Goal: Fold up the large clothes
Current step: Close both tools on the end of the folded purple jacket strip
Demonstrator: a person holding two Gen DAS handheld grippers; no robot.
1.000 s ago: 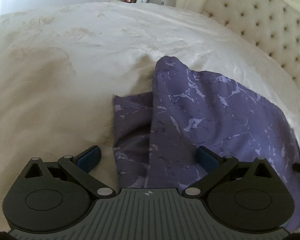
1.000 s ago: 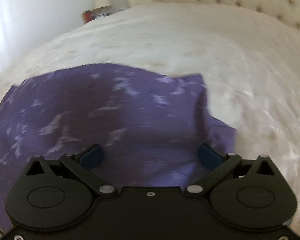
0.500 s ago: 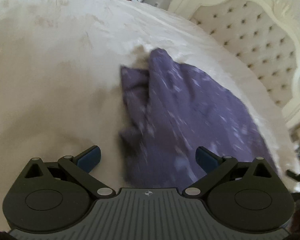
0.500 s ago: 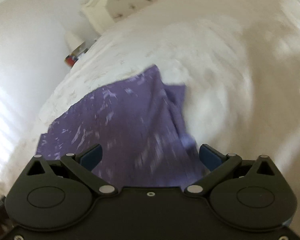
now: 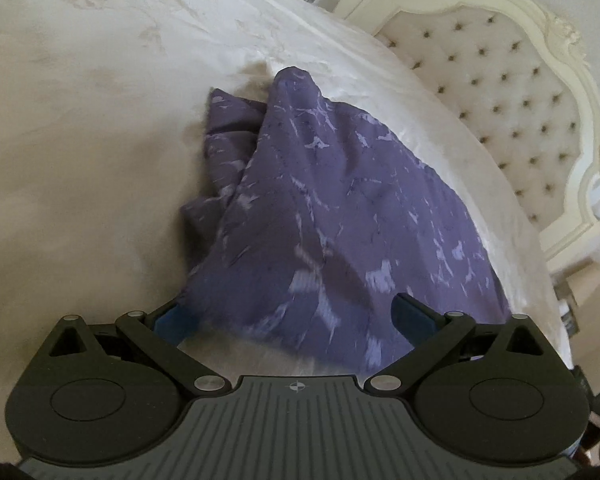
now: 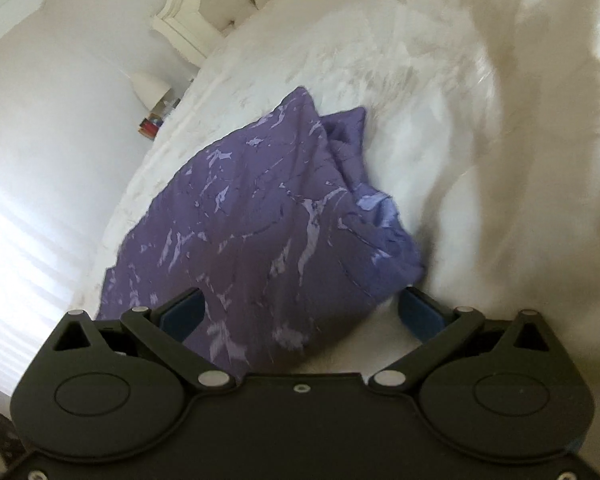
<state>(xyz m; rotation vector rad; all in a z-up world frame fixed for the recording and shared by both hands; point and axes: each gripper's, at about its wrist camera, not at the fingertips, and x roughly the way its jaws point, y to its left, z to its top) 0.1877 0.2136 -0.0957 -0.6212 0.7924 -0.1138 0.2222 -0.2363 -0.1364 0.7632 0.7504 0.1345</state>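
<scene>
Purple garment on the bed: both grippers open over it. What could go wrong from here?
1. The purple garment lies bunched with a layer doubled under its far corner; a pinch there might catch only one layer.
2. The left gripper and right gripper are open, and could also snag the white bedspread.

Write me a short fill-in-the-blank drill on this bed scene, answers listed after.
1. The purple garment lies on a white ____.
2. The left gripper has its jaws ____, holding nothing.
3. The right gripper likewise stands ____.
4. The tufted headboard has buttons and a carved frame coloured ____.

Missing words: bed; open; open; cream
</scene>
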